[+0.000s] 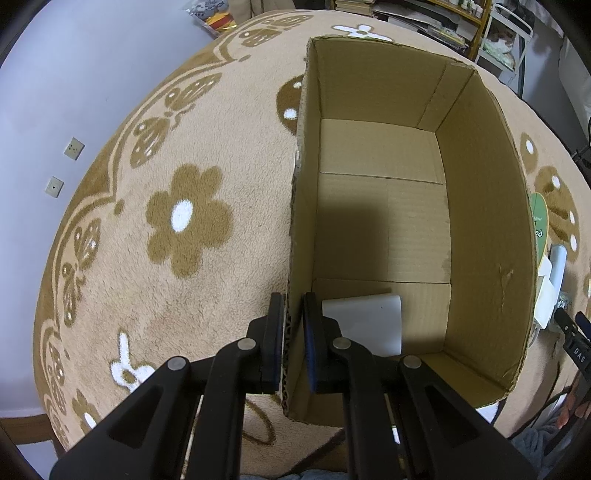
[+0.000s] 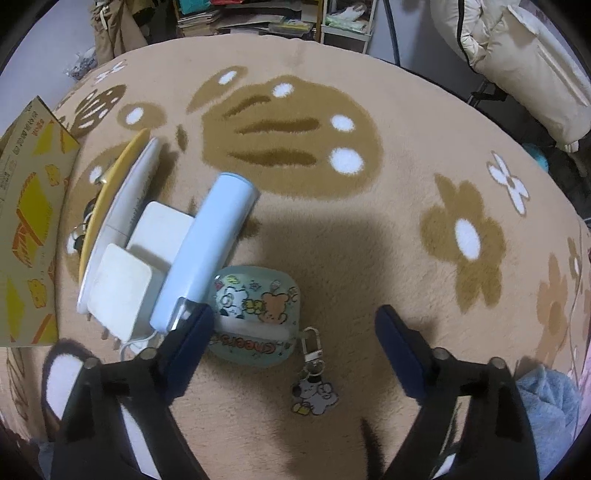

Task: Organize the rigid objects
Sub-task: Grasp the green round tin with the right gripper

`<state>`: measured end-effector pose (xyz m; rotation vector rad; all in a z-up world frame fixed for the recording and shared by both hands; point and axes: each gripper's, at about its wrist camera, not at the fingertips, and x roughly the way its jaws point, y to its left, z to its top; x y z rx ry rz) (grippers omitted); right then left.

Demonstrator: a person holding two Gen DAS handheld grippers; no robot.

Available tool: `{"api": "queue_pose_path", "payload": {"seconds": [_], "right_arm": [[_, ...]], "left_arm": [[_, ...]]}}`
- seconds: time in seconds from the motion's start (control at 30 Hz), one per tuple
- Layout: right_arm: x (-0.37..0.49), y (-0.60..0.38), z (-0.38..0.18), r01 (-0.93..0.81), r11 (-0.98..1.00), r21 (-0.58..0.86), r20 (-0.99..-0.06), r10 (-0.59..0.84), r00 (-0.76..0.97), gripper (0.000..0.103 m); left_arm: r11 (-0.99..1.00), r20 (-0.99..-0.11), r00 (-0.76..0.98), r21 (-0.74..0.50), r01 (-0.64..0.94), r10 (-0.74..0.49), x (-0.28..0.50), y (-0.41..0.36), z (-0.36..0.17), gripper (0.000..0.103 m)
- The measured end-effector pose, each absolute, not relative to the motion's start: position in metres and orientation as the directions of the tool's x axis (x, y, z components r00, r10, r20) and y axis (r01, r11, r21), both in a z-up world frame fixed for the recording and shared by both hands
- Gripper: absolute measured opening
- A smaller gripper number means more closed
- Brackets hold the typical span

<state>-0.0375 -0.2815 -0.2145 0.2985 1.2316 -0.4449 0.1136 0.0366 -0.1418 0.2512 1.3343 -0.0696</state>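
Note:
My left gripper [image 1: 294,334] is shut on the near left wall of an open cardboard box [image 1: 480,206]. A white flat object [image 1: 365,325] lies on the box floor beside my inner finger. My right gripper [image 2: 291,332] is open above a pale green case with cartoon stickers [image 2: 255,314] and its bear keychain [image 2: 314,395]. A light blue cylinder [image 2: 210,251] lies across two white blocks [image 2: 159,229] just left of the case. A white and yellow plate stack [image 2: 122,199] leans behind them.
A beige rug with brown flowers [image 2: 369,229] covers the surface. The printed outside of the box [image 2: 29,221] stands at the left of the right wrist view. Shelves and clutter [image 2: 258,18] are at the back. A blue cloth [image 2: 550,402] lies at the lower right.

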Motion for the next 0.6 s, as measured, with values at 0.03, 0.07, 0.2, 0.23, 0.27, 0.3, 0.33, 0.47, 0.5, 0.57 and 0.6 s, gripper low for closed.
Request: {"api": "queue_pose_path", "payload": {"seconds": [0.03,0.07,0.2,0.23,0.27,0.3,0.33,0.47,0.5,0.57,0.6], "right_arm": [[-0.037,-0.28,-0.214,0.478,0.878,-0.011,-0.95,-0.158,0.268,0.079],[-0.036,-0.278,-0.214,0.476,0.88,-0.008,-0.95,-0.154,0.27,0.078],[-0.033,-0.272,-0.213,0.471,0.882,0.002,-0.95,-0.145,0.277,0.074],[-0.031,-0.272,-0.215,0.471,0.882,0.01,-0.951,-0.138,0.278,0.072],[-0.029,-0.27,-0.215,0.474,0.881,0.011,-0.951,-0.138,0.278,0.071],[-0.028,-0.268,-0.216,0.473,0.881,0.007,-0.95,-0.141,0.278,0.071],[-0.027,-0.268,-0.216,0.471,0.882,0.009,-0.95,-0.139,0.278,0.071],[-0.024,-0.27,-0.218,0.475,0.88,0.017,-0.953,-0.13,0.274,0.071],[-0.025,-0.27,-0.219,0.476,0.879,0.023,-0.955,-0.122,0.271,0.071],[-0.026,-0.27,-0.221,0.467,0.884,0.02,-0.961,-0.111,0.252,0.071],[-0.025,-0.267,-0.223,0.454,0.891,0.004,-0.965,-0.116,0.235,0.071]], "left_arm": [[0.971,-0.967,0.237,0.142,0.194,0.094,0.114,0.037,-0.142,0.01],[0.97,-0.967,0.237,0.143,0.195,0.095,0.114,0.037,-0.142,0.01],[0.971,-0.967,0.236,0.142,0.195,0.094,0.114,0.037,-0.142,0.01],[0.972,-0.968,0.234,0.137,0.192,0.09,0.114,0.037,-0.142,0.01],[0.972,-0.968,0.234,0.135,0.193,0.088,0.114,0.038,-0.141,0.01],[0.973,-0.969,0.233,0.131,0.192,0.084,0.115,0.038,-0.141,0.01],[0.973,-0.969,0.231,0.128,0.191,0.082,0.115,0.038,-0.141,0.01],[0.973,-0.97,0.23,0.126,0.191,0.08,0.115,0.039,-0.141,0.01],[0.974,-0.97,0.23,0.126,0.191,0.08,0.115,0.039,-0.141,0.01],[0.974,-0.97,0.229,0.123,0.189,0.078,0.115,0.039,-0.141,0.01],[0.975,-0.971,0.227,0.121,0.188,0.076,0.115,0.04,-0.141,0.009]]}}
